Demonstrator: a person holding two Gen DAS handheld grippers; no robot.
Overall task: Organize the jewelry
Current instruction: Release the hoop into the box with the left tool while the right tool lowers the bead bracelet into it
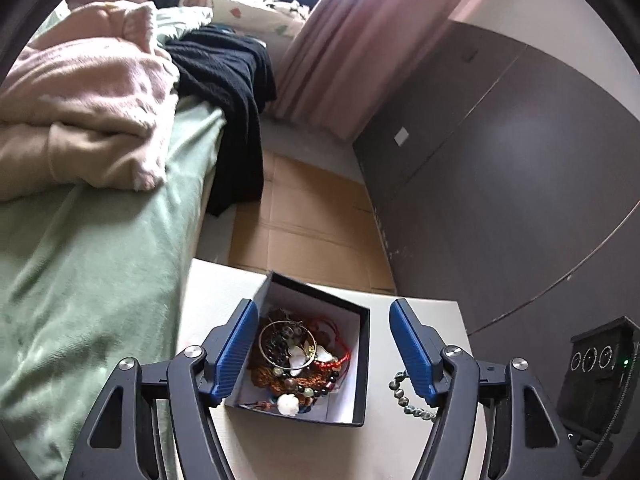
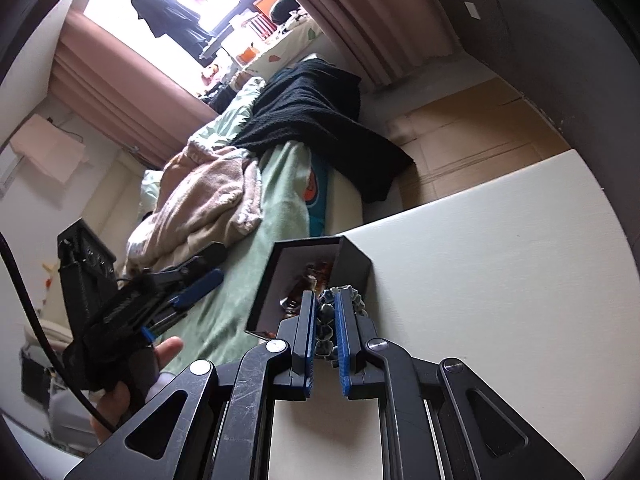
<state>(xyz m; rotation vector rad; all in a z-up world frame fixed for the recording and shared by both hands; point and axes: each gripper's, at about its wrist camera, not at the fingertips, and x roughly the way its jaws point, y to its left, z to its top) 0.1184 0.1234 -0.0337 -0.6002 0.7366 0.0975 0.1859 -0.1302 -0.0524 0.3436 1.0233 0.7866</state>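
Your right gripper (image 2: 324, 328) fingers pinch the grey beaded bracelet (image 2: 326, 312) just beside the open black cardboard box (image 2: 352, 268), while the left gripper (image 1: 322, 348) fingers spread above it.

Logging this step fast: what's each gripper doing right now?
Left gripper: open, nothing held, fingers either side of the jewelry box.
Right gripper: closed on a grey bead bracelet beside the box.

Your left wrist camera looks steeply down, close over the open box (image 1: 304, 356) on the white table (image 1: 400, 452), bed (image 1: 100, 260) to its left; your right wrist camera, rolled sideways, faces the same box (image 2: 316, 276), table (image 2: 500, 260) and bed (image 2: 240, 300); the 2 views share these.
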